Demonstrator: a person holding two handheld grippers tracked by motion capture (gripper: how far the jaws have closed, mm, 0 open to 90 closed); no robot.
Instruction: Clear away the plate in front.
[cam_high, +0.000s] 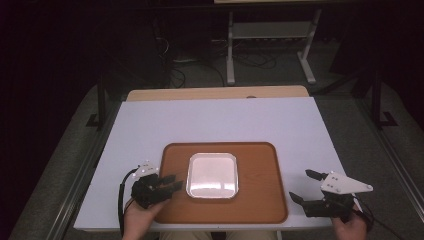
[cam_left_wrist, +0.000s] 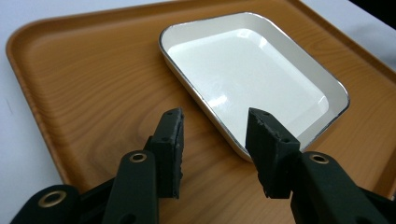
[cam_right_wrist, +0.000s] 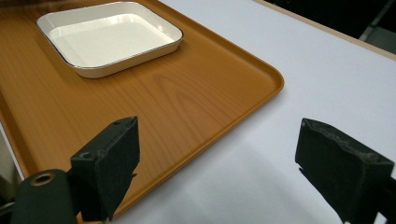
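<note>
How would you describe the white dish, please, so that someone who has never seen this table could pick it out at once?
Find the white-topped table; on its near half lies a brown wood-grain tray. The white dish sits on the tray, left of its centre, in front of the left gripper. It is a shallow, glossy, square dish with rounded corners and a thin dark rim line.

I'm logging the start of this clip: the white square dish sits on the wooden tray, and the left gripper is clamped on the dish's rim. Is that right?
Not quite. The white dish does sit on the wooden tray, but the left gripper is not clamped on its rim. The left gripper view shows its jaws apart, with nothing between the pads, hovering just short of the dish's near corner.
</note>
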